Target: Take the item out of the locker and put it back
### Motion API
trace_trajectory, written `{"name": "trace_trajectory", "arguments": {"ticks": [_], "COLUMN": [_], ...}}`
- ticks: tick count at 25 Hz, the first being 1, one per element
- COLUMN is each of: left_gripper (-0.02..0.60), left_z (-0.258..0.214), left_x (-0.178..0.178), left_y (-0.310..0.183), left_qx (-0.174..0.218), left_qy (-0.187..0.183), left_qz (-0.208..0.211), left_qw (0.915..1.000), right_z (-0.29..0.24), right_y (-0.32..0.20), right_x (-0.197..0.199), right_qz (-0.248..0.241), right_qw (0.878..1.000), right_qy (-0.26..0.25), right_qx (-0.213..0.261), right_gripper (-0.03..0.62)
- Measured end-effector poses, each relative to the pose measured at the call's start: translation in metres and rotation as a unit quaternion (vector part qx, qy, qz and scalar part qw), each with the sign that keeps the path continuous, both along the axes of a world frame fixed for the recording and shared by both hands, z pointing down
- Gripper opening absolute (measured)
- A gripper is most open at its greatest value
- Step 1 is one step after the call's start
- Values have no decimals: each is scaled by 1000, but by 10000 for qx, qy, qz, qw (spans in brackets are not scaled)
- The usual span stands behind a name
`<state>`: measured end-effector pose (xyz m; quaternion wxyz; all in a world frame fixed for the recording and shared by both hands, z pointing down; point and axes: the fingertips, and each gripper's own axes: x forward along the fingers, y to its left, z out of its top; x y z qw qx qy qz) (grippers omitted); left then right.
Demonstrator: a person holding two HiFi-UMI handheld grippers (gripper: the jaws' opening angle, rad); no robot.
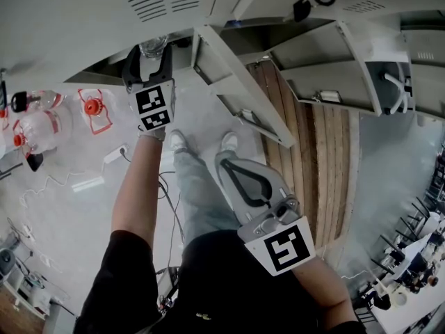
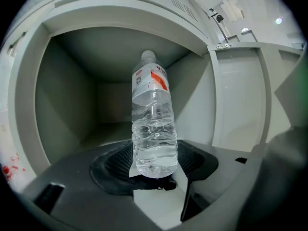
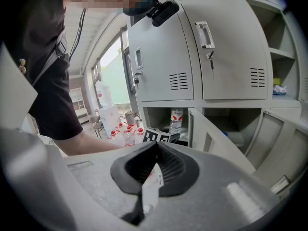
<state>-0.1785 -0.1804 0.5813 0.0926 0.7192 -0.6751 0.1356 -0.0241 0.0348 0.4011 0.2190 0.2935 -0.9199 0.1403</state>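
Left hand-held gripper, 11 o'clock in head view: clamped on base of clear water bottle, upright at mouth of open locker compartment. Right hand-held gripper, 5 o'clock: jaws together, nothing between.

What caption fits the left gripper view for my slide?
Left hand-held gripper shut on an upright clear water bottle, facing the open locker compartment.
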Motion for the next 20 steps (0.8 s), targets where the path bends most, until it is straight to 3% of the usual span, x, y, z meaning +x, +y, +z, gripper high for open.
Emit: {"name": "trace_trajectory", "arguments": {"ticks": [20], "left_gripper": [301], "left_z": [12], "left_x": [-20], "left_y": [-39], "left_qx": [-27], "left_qy": [106], "left_qz": [-397], "left_qw": [9992], "right_z": [2], "right_y": [-3], "right_x": [4], "right_qz": [11], "right_qw": [10000], "right_qy": [64], "right_qx": [2], "right_gripper": [-2]}}
